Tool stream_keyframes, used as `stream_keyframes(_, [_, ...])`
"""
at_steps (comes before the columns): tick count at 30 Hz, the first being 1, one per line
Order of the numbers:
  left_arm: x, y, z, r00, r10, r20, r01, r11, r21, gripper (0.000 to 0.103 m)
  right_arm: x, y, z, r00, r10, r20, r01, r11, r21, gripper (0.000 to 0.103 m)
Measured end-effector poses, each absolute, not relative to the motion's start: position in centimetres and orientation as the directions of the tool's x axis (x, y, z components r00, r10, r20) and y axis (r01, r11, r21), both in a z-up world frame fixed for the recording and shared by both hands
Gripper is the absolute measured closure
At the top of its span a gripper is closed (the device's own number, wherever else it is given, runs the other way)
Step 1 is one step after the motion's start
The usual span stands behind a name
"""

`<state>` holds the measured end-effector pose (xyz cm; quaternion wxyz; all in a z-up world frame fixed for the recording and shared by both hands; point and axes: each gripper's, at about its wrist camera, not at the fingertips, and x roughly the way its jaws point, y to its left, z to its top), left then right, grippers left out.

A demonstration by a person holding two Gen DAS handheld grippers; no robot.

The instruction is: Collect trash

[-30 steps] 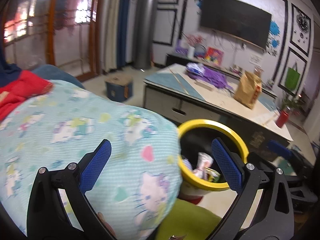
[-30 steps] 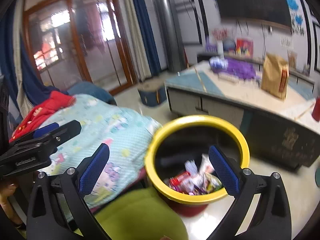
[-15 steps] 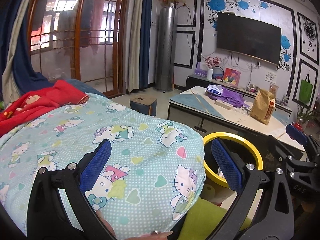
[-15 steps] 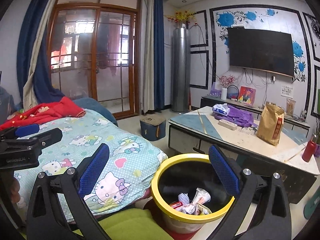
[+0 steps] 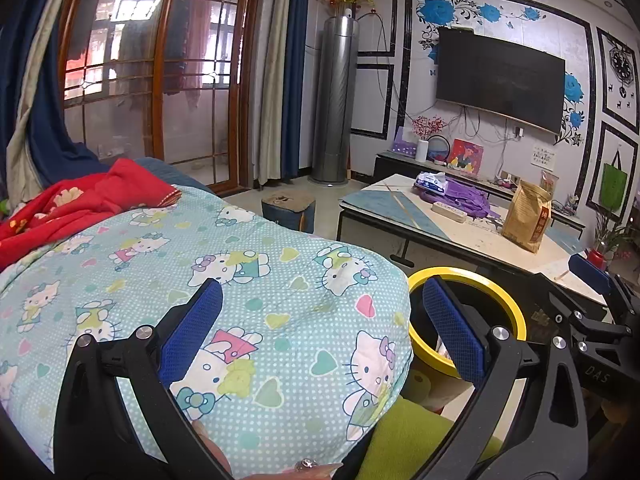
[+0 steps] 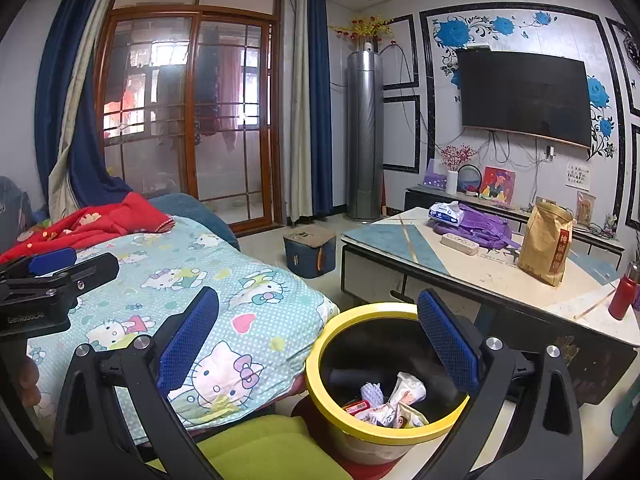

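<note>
While both grippers hang over the couch edge, jaws spread wide on each, nothing between the blue pads. Left gripper (image 5: 322, 328) hovering above the cartoon-cat quilt (image 5: 224, 280), empty; its far tip seen in the right view as a black bar with a blue pad (image 6: 52, 261) at the left edge. Right gripper (image 6: 318, 340) fully open too, empty, aimed toward the yellow-rimmed bin (image 6: 384, 436). Bin standing on the floor just beside the quilt corner, between couch and coffee table (image 6: 496, 276). Trash (image 6: 390, 402) lying at the bottom of the bin: crumpled wrappers, white, red and tan, plus a small bluish-white wad. Bin rim (image 5: 514, 308) partly visible in the left view behind the right-hand finger, contents hidden there. Green cushion (image 6: 264, 446) at bottom centre, touching the quilt's lower edge. Red blanket (image 6: 92, 220) bunched at the far end of the quilt. On the table: brown paper bag (image 6: 546, 242) upright, purple cloth (image 6: 482, 230), white tissue pack (image 6: 444, 212), power strip (image 6: 460, 243). Red bottle (image 6: 622, 292) at the table's right end. Fingertip (image 5: 212, 444) of a person visible low under the left gripper.
</note>
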<state>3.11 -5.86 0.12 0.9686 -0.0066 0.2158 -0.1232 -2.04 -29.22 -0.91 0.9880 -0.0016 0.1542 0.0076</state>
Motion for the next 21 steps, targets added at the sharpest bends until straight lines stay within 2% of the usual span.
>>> stream_keyframes(21, [3.11, -5.87, 0.16, 0.878, -0.234, -0.417, 0.229, 0.971, -0.063, 0.011, -2.04, -29.23, -0.94, 0.952, 0.015, -0.305, -0.016, 1.000, 0.000, 0.006])
